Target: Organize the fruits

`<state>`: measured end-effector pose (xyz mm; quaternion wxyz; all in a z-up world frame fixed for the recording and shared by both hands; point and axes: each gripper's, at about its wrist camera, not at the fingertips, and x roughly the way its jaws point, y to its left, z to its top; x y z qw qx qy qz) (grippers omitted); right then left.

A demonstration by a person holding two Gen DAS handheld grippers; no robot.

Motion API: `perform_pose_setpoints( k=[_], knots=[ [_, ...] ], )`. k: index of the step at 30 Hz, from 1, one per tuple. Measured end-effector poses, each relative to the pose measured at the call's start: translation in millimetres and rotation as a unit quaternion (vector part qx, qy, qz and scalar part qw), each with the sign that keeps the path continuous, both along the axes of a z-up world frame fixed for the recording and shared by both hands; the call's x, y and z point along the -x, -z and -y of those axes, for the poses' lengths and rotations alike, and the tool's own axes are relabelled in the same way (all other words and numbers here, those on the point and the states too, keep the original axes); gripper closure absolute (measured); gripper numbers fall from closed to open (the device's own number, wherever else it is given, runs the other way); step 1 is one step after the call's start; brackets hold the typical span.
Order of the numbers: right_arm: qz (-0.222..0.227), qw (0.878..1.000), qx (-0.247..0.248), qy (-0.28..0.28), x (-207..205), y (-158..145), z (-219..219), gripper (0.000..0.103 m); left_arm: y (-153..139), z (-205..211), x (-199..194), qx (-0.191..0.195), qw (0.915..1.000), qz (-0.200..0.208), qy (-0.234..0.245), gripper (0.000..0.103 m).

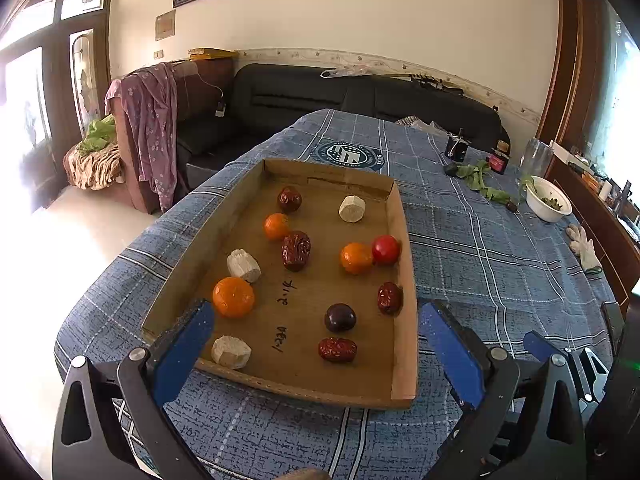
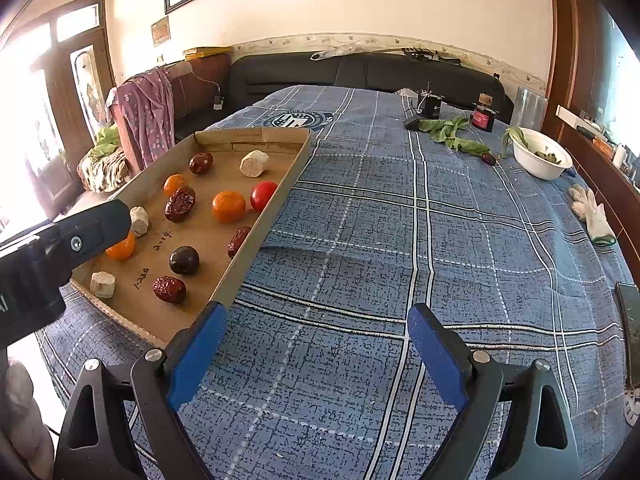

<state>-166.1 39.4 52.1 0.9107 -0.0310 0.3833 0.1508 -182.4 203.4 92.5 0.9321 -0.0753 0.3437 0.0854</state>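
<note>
My left gripper [image 1: 316, 344] spread wide, nothing between fingers, hovering over near end of cardboard tray [image 1: 404, 280]. My right gripper [image 2: 318, 344] likewise spread, bare, above blue plaid cloth [image 2: 440, 220] beside tray. Fruits lie mixed in tray: oranges [image 1: 233, 297], red dates [image 1: 337, 349], dark plum [image 1: 340, 317], tomato [image 1: 386, 250], pale chunks [image 1: 231, 352]. Kinds scattered, not grouped; sorting looks unfinished. Stage unclear. Any pick needs fingers straddling one fruit, clear of neighbours.

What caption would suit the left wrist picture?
Open left gripper hovering before a cardboard tray of oranges, red dates and pale chunks on a blue plaid cloth.
</note>
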Motion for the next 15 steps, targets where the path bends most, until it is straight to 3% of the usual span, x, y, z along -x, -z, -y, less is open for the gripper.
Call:
perform_pose_setpoints(
  k=[15],
  knots=[
    [-0.006, 1.0, 0.007, -0.003, 0.9, 4.5, -4.5, 0.008, 6.0, -3.8, -0.4, 0.013, 0.9999, -0.01, -0.001, 0.0]
  ],
)
